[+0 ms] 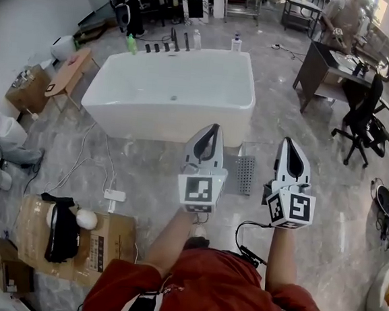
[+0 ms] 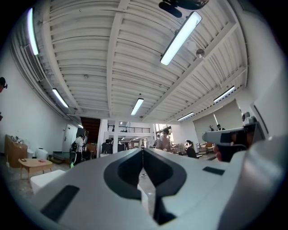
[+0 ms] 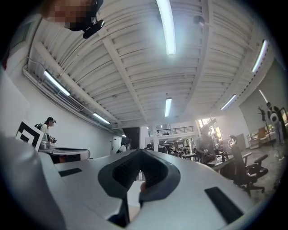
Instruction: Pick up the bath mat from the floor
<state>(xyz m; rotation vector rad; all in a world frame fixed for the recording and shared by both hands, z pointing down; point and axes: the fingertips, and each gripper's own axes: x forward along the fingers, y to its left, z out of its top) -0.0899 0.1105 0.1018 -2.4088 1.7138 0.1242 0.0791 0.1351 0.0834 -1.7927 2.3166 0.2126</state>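
We hold the left gripper and right gripper over the veined grey marble floor, their smooth white jaws pressed together on nothing. Between them the bath mat, a grey dotted rectangle, lies flat near the glossy white bathtub.

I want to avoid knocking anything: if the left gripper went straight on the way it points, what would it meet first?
Probably nothing close: the shut left gripper aims roughly level, over the bathtub, toward the far room. Depth is unclear, so the tub's rim cannot be ruled out.
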